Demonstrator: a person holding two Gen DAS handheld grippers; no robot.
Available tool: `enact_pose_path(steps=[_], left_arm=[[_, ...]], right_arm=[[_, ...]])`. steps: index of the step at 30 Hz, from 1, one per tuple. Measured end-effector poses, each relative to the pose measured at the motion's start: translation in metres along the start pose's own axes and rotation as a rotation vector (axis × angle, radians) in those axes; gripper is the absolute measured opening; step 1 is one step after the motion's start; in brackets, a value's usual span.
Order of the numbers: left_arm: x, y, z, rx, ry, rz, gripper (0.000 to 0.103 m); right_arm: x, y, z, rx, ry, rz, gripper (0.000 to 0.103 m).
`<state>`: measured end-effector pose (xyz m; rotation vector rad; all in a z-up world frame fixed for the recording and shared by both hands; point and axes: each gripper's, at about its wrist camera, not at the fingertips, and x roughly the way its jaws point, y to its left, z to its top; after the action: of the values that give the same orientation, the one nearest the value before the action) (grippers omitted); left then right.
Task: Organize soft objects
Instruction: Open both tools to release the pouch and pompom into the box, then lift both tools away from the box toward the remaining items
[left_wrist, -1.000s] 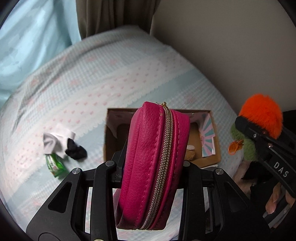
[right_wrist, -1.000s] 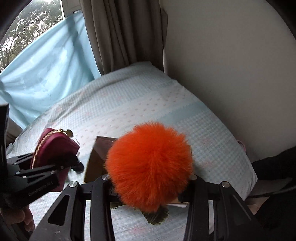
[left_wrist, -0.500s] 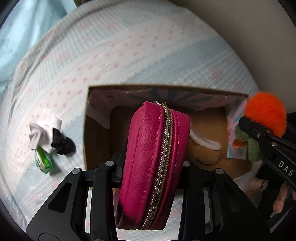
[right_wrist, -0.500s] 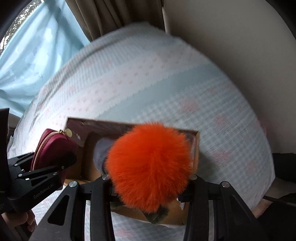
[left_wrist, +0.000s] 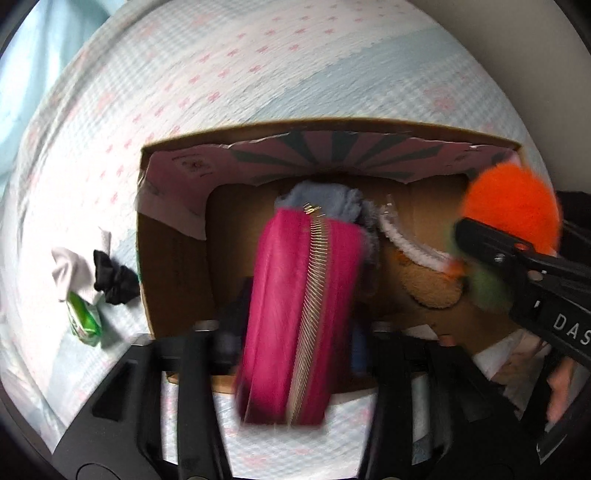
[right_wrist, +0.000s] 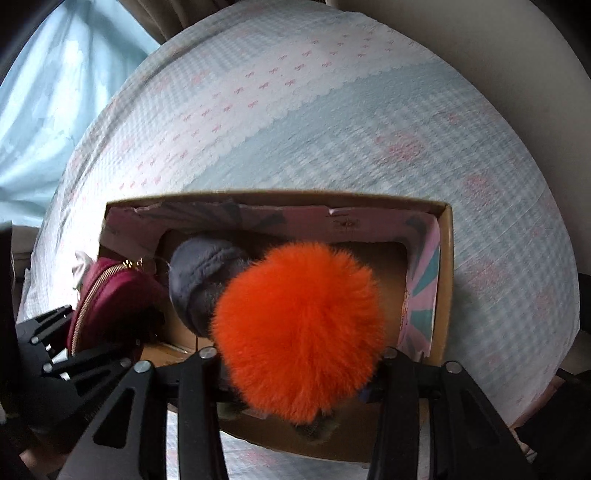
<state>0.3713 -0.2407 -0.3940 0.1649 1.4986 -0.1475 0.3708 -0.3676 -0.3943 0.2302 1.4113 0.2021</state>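
A magenta zip pouch (left_wrist: 299, 314) stands between the fingers of my left gripper (left_wrist: 291, 332), which is shut on it, over the open cardboard box (left_wrist: 173, 280); the pouch also shows in the right wrist view (right_wrist: 110, 299). My right gripper (right_wrist: 299, 354) is shut on an orange fluffy pompom toy (right_wrist: 299, 325) with a green part below, held over the box (right_wrist: 445, 280); the toy also shows at the right of the left wrist view (left_wrist: 511, 210). Inside the box lie a grey plush (right_wrist: 207, 269) and a brown plush (left_wrist: 432, 280).
The box sits on a bed with a light blue and pink patterned cover (right_wrist: 332, 110). Left of the box lie a white cloth (left_wrist: 68, 266), a black scrunchie (left_wrist: 114, 277) and a green packet (left_wrist: 85, 317). A wall (right_wrist: 517, 44) borders the bed's right side.
Both grippers have moved forward and down over the box, which now fills more of each view. The pouch and the pompom toy stay held.
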Motion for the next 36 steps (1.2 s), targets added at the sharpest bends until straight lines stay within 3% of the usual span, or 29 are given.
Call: enact_pose_path(steps=[1,2,3,16,22,26,36], left_arm=[[-0.005,-0.002,-0.001,0.007,-0.014,0.003,0.099],[-0.009,-0.002,-0.002,0.009,-0.033,0.002,0.103],[-0.012,-0.002,-0.003,0.012,-0.044,-0.004,0.103],[-0.032,-0.001,-0.017,0.000,-0.071,-0.021,0.103],[-0.063,0.005,-0.027,-0.017,-0.133,-0.052,0.103],[-0.098,0.013,-0.039,-0.034,-0.200,-0.074,0.103],[-0.198,0.040,-0.086,-0.022,-0.396,-0.063,0.103]], right_arm=[[-0.002,0.000,0.001,0.007,-0.004,0.007,0.080],[-0.004,-0.001,0.002,0.019,-0.014,0.021,0.099],[-0.007,-0.002,0.003,0.031,-0.033,0.040,0.103],[-0.017,0.008,-0.006,0.013,-0.035,0.032,0.102],[-0.040,0.020,-0.017,-0.003,-0.054,0.021,0.102],[-0.071,0.035,-0.025,-0.030,-0.104,-0.011,0.102],[-0.177,0.082,-0.060,-0.061,-0.329,-0.050,0.102]])
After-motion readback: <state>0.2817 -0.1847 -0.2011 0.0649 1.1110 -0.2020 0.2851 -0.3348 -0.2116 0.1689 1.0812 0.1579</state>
